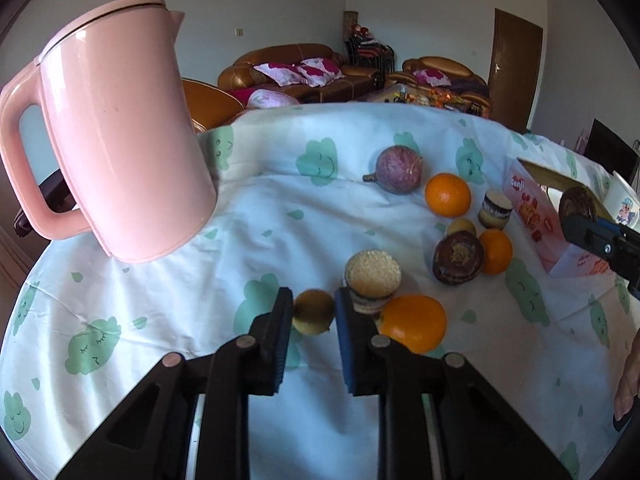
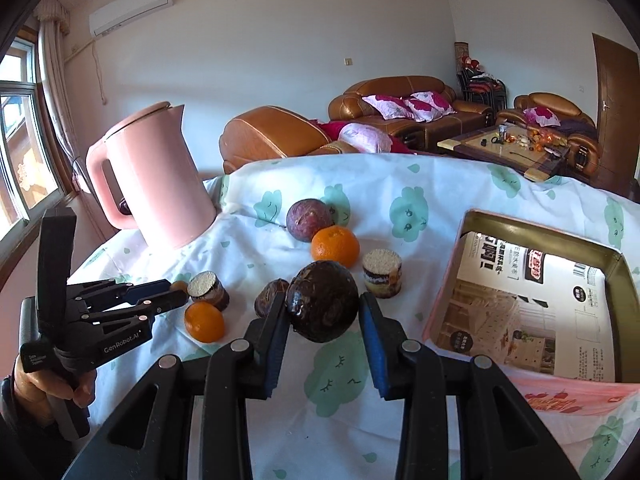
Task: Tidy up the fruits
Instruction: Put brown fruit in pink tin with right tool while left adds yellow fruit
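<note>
Fingers (image 2: 282, 312) of the right gripper (image 2: 323, 316) are clamped on a dark passion fruit (image 2: 322, 300) beside the box (image 2: 540, 236).
Only the left wrist view shows the left gripper (image 1: 314, 312), fingers apart around a small yellow-brown fruit (image 1: 313, 311) on the tabletop (image 1: 160, 300). Only the right wrist view shows the box's open, printed interior. The passion fruit is wrinkled, glossy, dark brown.

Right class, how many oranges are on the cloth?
3: an orange beside the purple fruit, an orange by the dark brown fruit, an orange nearest the left wrist camera. Others may be hidden.
</note>
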Demonstrator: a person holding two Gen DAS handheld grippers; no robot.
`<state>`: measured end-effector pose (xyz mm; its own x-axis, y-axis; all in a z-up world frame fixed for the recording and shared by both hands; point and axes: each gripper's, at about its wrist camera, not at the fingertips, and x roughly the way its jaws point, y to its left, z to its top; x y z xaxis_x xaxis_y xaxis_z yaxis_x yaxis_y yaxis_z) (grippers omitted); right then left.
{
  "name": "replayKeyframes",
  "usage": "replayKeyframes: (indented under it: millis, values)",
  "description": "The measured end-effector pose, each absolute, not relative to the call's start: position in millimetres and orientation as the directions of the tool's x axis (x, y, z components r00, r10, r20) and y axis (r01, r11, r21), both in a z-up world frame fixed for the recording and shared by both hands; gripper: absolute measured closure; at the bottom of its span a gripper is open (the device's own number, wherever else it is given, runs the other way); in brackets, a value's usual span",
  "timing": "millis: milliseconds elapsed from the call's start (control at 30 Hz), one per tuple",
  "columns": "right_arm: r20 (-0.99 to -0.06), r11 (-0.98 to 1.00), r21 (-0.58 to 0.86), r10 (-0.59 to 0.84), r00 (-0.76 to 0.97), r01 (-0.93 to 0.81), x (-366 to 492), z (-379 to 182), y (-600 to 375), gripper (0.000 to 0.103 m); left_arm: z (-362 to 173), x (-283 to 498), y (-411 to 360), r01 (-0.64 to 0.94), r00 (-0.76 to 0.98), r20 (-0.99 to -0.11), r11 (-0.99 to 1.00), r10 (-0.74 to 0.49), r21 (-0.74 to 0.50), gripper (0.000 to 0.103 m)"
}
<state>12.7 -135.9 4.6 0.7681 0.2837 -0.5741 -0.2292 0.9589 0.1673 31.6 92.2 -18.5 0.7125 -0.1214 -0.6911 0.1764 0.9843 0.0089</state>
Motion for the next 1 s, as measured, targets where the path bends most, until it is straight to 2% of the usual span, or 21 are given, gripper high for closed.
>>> replayKeyframes:
  millis: [300, 367, 533, 633, 733, 767, 800, 900, 1000]
  values:
    - [-0.535, 0.985, 0.166, 0.128, 0.835, -0.044, 8.1, 23.3, -216.5, 0.066, 9.5, 12.0, 76.8, 0.268, 0.812, -0.515, 0.959, -0.274, -0.089, 0.083]
    - [-0.551, 0.989, 0.15, 0.101, 0.828, -0.021, 6.2, 18.9, -230.5, 0.066, 12.7, 8.3, 69.7, 0.303, 0.809, -0.493, 0.946, -0.321, -0.119, 0.083]
    - [-0.607, 0.986, 0.167, 0.097, 0.789, 0.007, 5.0, 0.5, -260.3, 0.066, 17.4, -2.7, 39.0, 0.378, 0.796, -0.471, 0.92, -0.38, -0.103, 0.083]
    - [-0.598, 0.977, 0.214, 0.124, 0.792, 0.009, 1.7, 1.3, -271.8, 0.066, 24.6, -6.6, 39.4, 0.354, 0.821, -0.46, 0.934, -0.337, -0.053, 0.081]
    - [-0.581, 0.979, 0.205, 0.126, 0.804, -0.006, -2.7, 6.2, -269.2, 0.066, 26.2, 3.7, 73.7, 0.255, 0.824, -0.489, 0.958, -0.285, -0.128, 0.074]
    - [-0.579, 0.981, 0.194, 0.124, 0.806, -0.012, -3.6, 7.1, -265.8, 0.066, 23.5, 8.0, 88.5, 0.218, 0.816, -0.507, 0.961, -0.276, -0.172, 0.063]
    - [-0.578, 0.982, 0.187, 0.128, 0.806, -0.022, -4.1, 7.6, -262.3, 0.066, 19.7, 11.9, 101.6, 0.177, 0.804, -0.533, 0.962, -0.263, -0.208, 0.058]
    - [-0.582, 0.983, 0.176, 0.145, 0.8, -0.05, -4.4, 6.6, -253.3, 0.066, 4.5, 17.1, 120.1, 0.101, 0.774, -0.598, 0.973, -0.208, -0.208, 0.057]
    - [-0.585, 0.986, 0.156, 0.146, 0.798, -0.065, -4.4, 5.3, -245.7, 0.066, -11.4, 20.7, 111.0, 0.104, 0.744, -0.648, 0.986, -0.162, -0.127, 0.057]
